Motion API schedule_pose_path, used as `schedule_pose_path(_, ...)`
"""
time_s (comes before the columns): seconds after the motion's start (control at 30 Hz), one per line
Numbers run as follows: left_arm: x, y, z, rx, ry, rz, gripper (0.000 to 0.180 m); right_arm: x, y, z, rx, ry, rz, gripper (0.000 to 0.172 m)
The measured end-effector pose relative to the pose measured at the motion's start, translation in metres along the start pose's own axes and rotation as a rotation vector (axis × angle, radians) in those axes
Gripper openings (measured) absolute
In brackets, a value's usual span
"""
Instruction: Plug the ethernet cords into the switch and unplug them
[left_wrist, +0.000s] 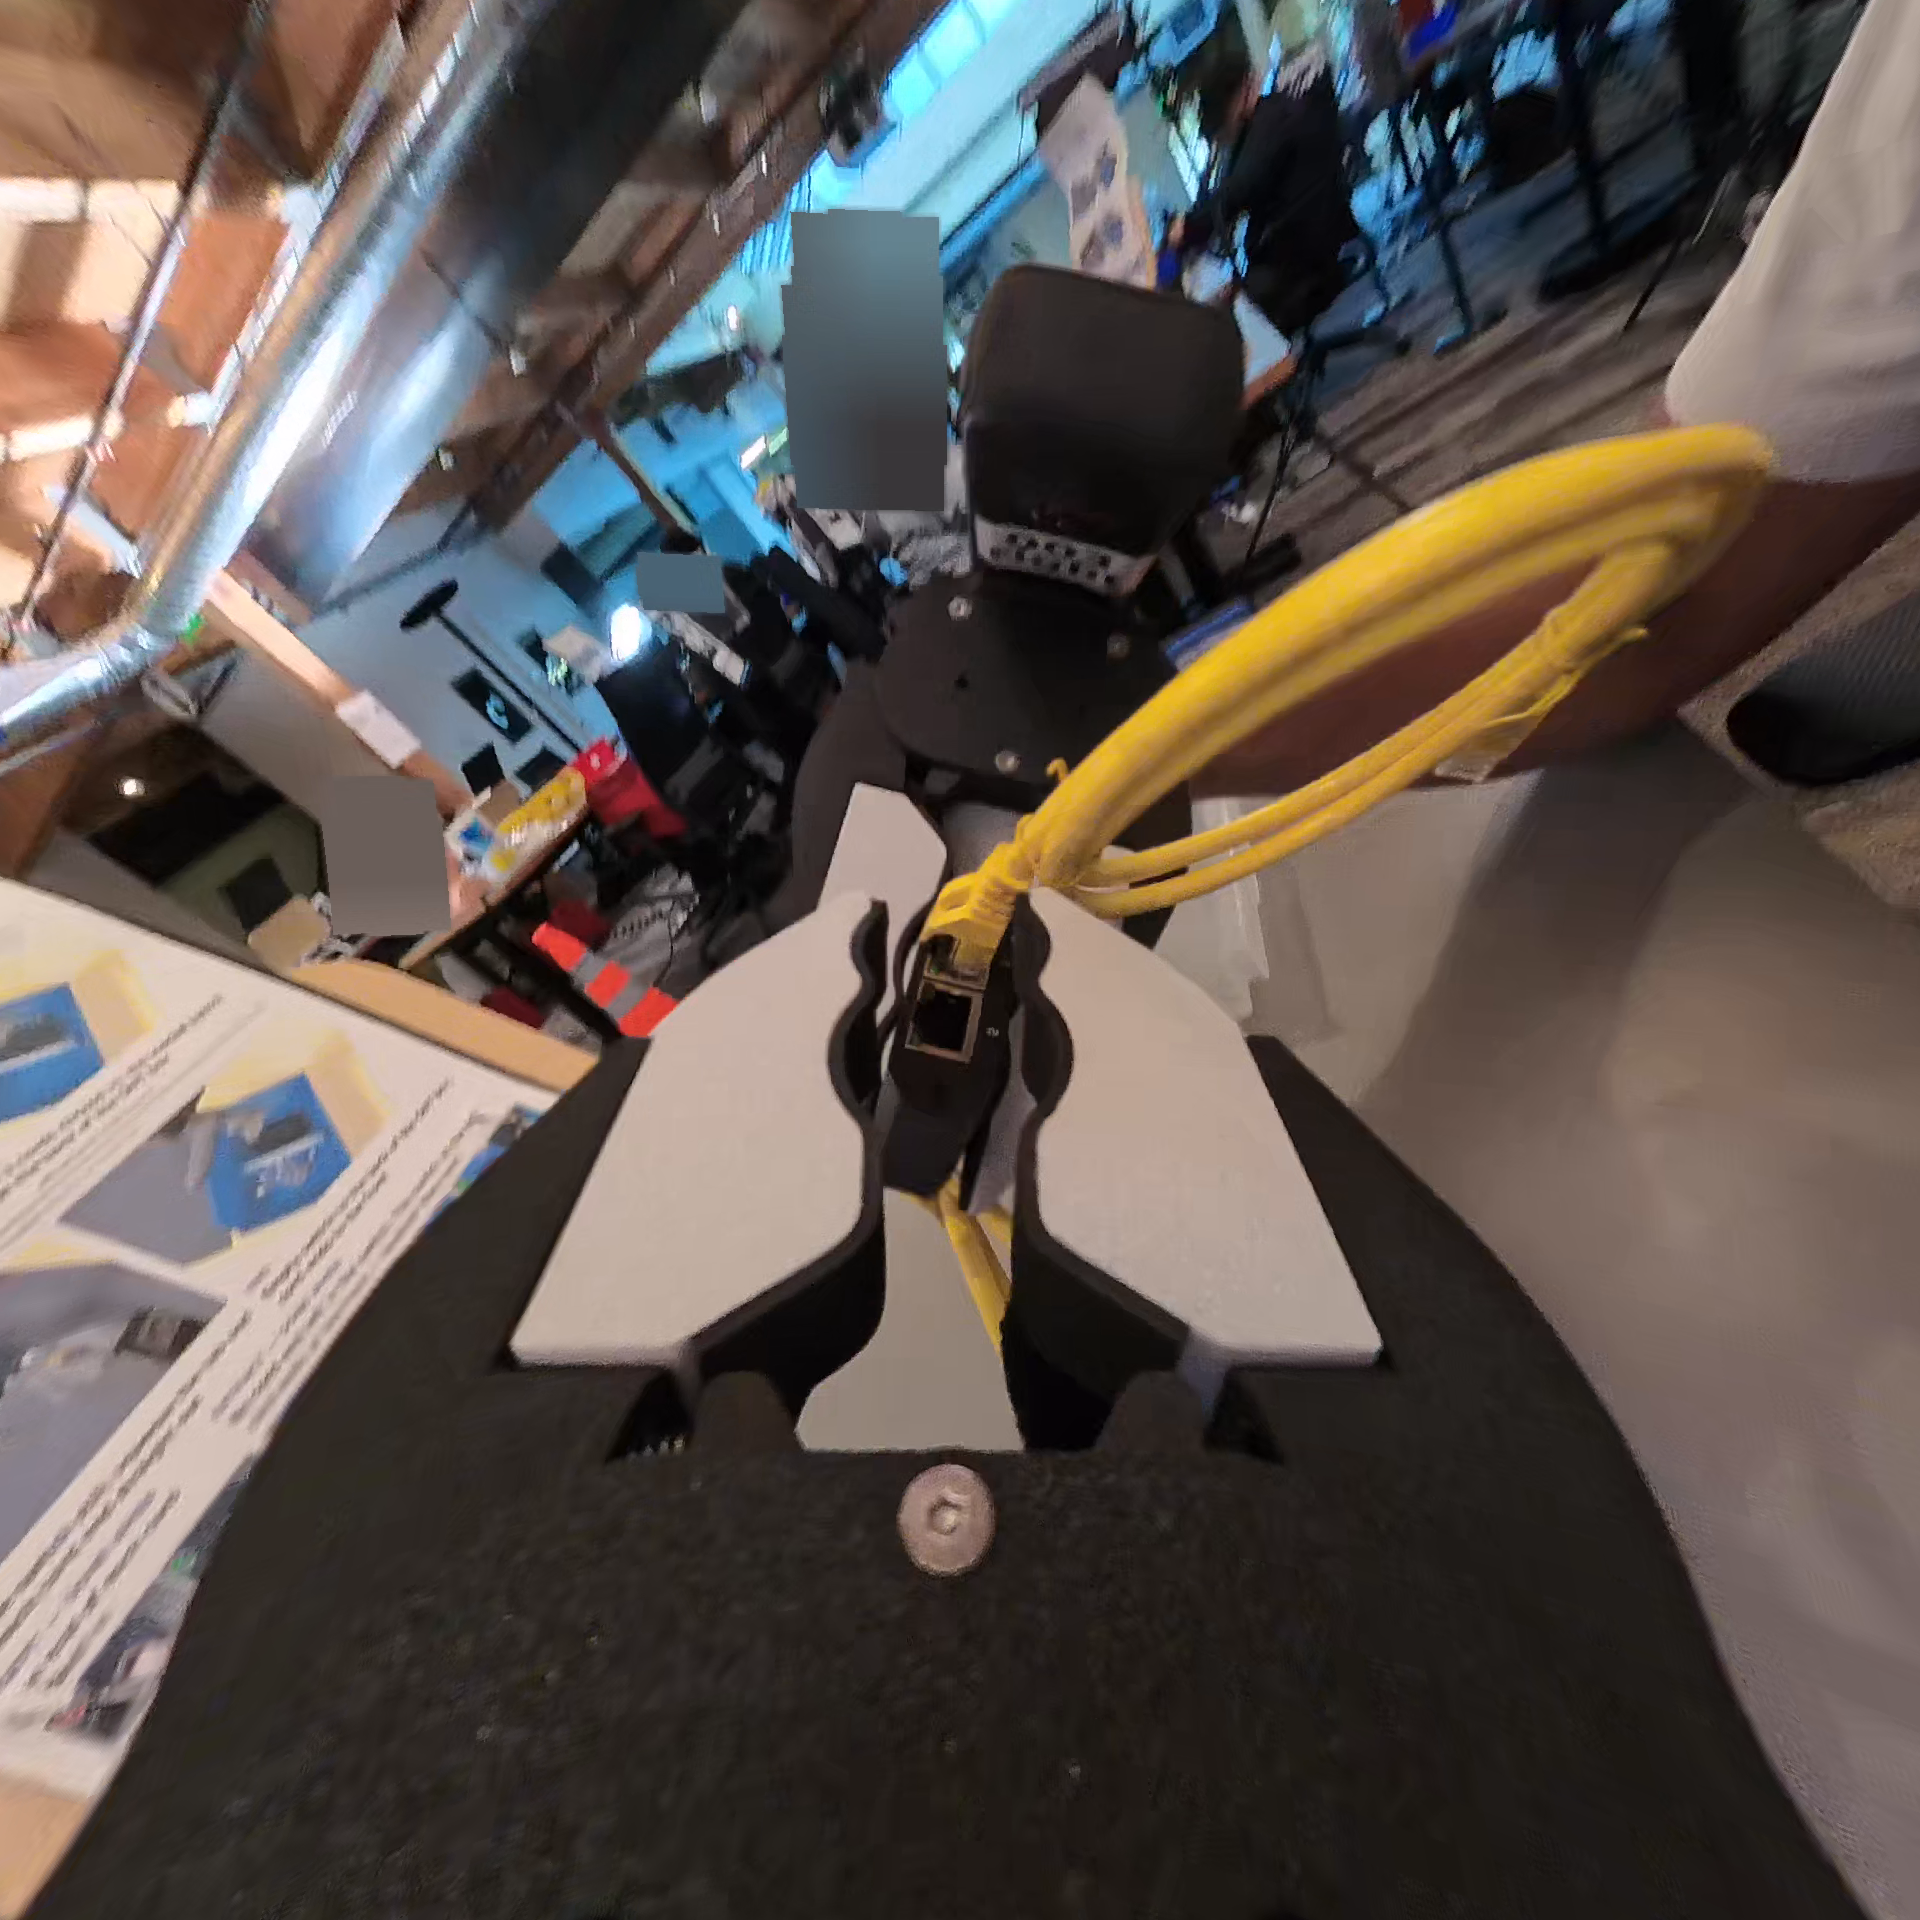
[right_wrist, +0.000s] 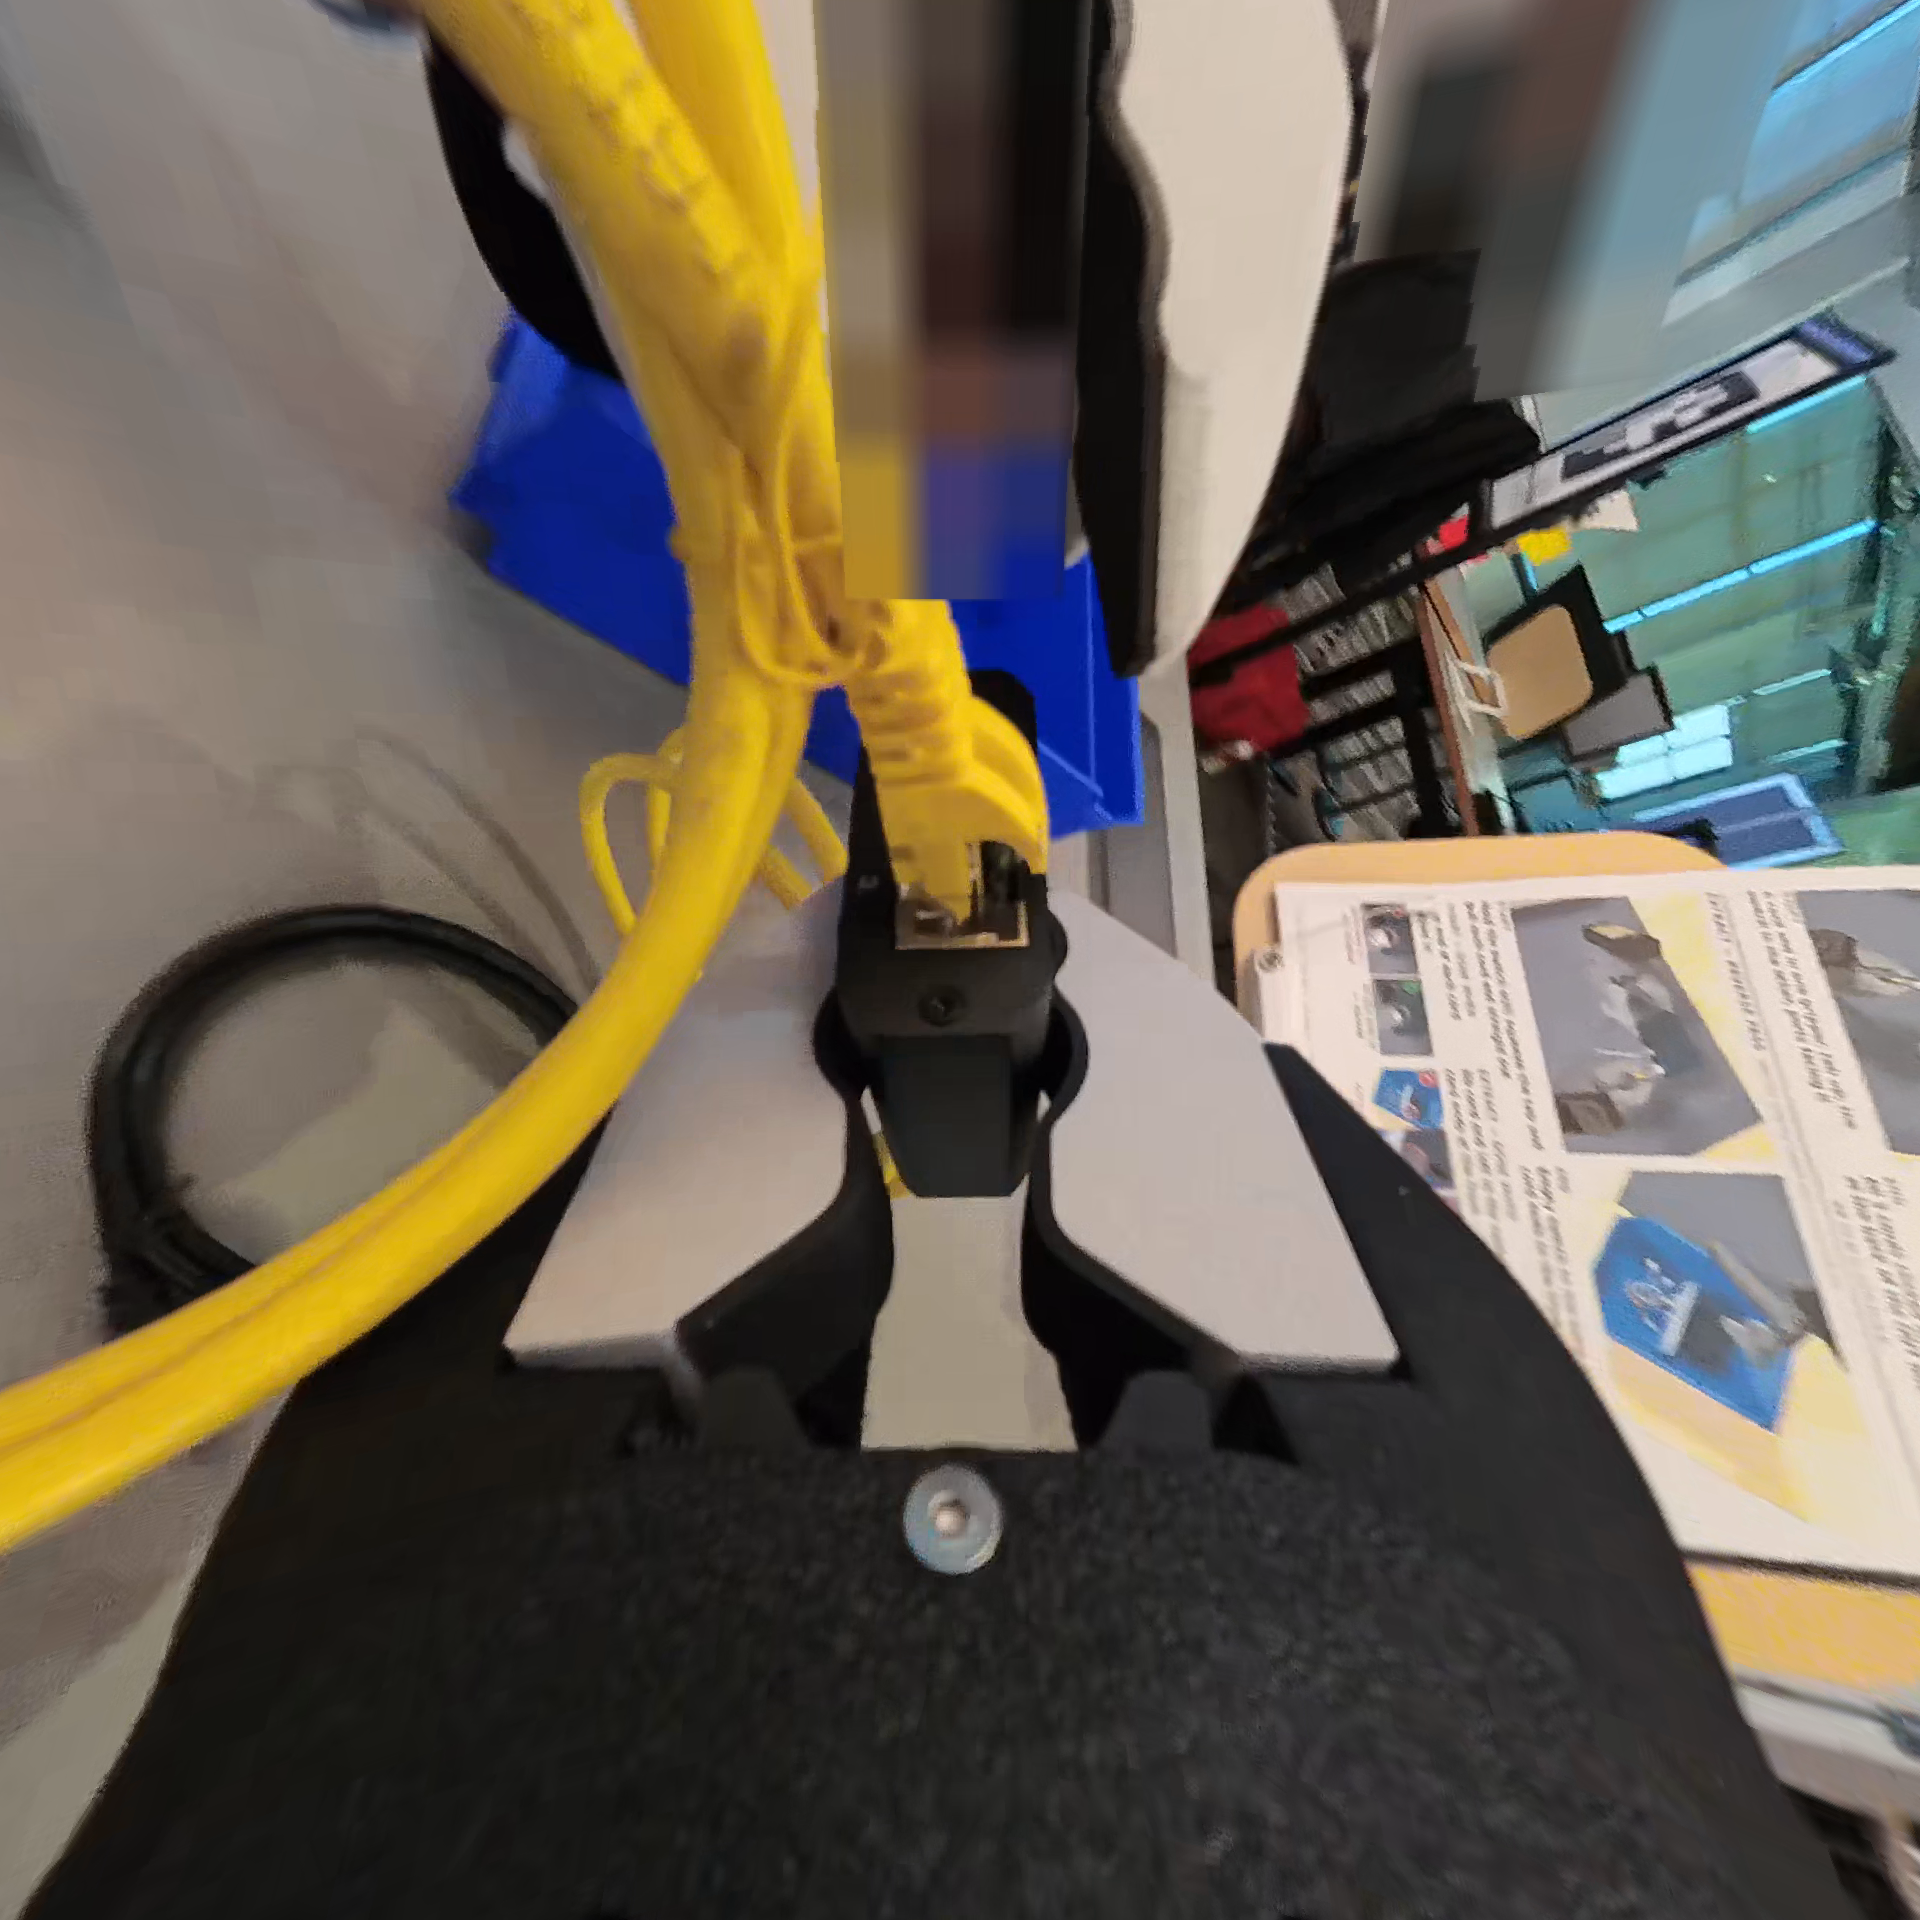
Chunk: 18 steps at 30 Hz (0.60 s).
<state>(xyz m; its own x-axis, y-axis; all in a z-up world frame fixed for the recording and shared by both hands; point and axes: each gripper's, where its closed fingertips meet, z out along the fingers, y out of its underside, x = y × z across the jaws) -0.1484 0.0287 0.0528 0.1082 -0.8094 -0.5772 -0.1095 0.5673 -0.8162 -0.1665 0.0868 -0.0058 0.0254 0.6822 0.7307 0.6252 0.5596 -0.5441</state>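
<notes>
Cluttered workshop behind, white table below. Both hand-held grippers clamp one small black plastic ethernet switch (right_wrist: 940, 1023): right gripper (right_wrist: 940, 1049) and left gripper (left_wrist: 940, 1023). Yellow ethernet cord's plug (right_wrist: 951, 831) sits in a port, long axis pointing straight ahead of the right gripper's fingers; another port (left_wrist: 943, 1023) is empty.

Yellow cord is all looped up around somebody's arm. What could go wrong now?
1. The cord hangs in a coil over the person's arm. If the arm moves away, it may tug the plug sideways in the switch and strain the port.
2. Loose loops hang right beside the right tongs, so they could snag there.
3. The switch is small and held up off the table. A hard yank might pull it out of the tongs.
</notes>
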Motion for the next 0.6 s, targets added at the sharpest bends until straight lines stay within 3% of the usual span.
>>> schedule_pose_path(0.07,-0.001,-0.007,0.005,0.046,0.014,-0.009,0.023,-0.001,-0.007,-0.004,0.055,-0.034,0.047,0.024)
schedule_pose_path(0.27,0.006,-0.005,0.02,0.001,0.081,0.01,0.024,-0.012,-0.021,-0.008,0.179,-0.118,0.097,0.025)
schedule_pose_path(0.6,0.003,-0.014,0.024,0.047,0.033,0.009,0.014,-0.013,-0.035,-0.016,0.362,-0.173,0.194,0.026)
